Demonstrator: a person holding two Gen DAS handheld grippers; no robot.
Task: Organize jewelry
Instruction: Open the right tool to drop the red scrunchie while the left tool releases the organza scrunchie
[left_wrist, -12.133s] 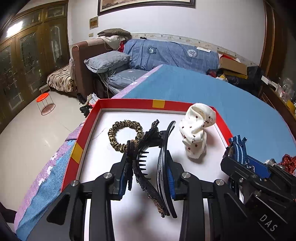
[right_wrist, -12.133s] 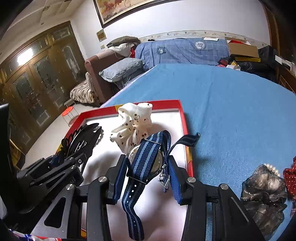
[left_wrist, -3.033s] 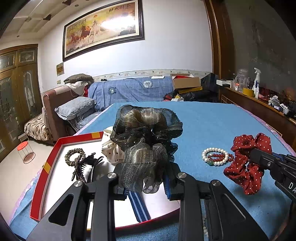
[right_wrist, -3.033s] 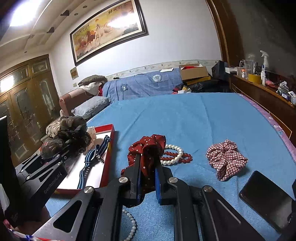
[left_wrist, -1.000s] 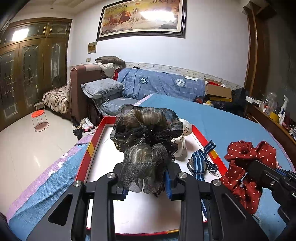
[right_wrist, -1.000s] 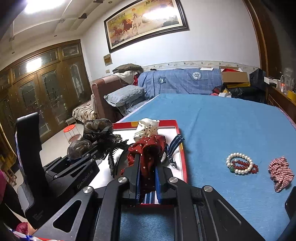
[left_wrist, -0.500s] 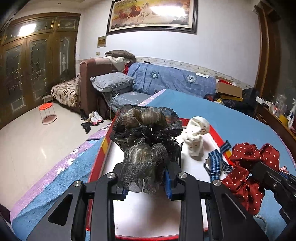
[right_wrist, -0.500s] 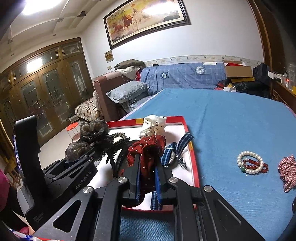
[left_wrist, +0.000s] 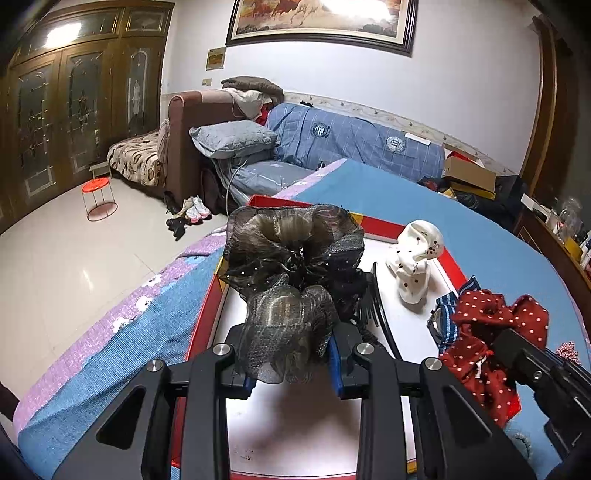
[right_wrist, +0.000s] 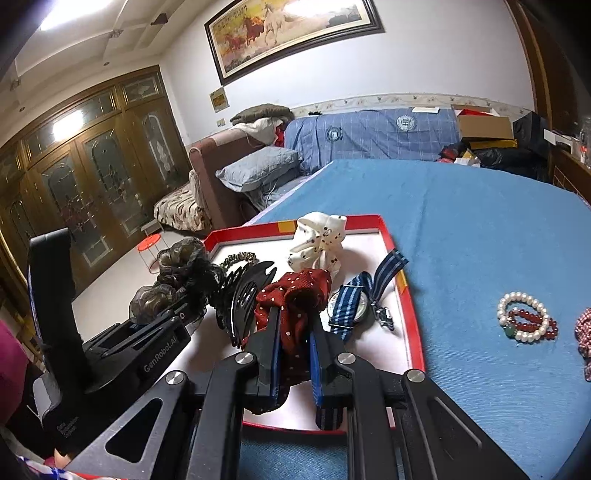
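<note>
Right now left gripper is clamped on a dark sheer organza scrunchie, jaws partly apart with the ruffled fabric bunched between the blue pads and rising above the fingertips. It hangs over the near-left part of a red-rimmed tray with a white floor. Right gripper is nearly fully closed on a red polka-dot scrunchie, fabric pinched between the narrow jaws and spilling out above and below them, over the tray's near edge.

Inside the tray: black hair claw clips just beside the red scrunchie on its left, a leopard-print hair tie behind them near the far-left corner, a white dotted scrunchie standing up near the far rim, and a watch with a blue striped strap toward the right rim, its strap end lifted against the rim. In the left wrist view the clips are mostly hidden behind the dark scrunchie.

Tray sits on a bed with a blue cover. Well to the right of the tray on the cover lie a pearl bracelet touching a red bead bracelet, and a red plaid scrunchie at the picture's edge. Farther off: sofa with blue quilt, wooden cabinet doors, framed horse painting.
</note>
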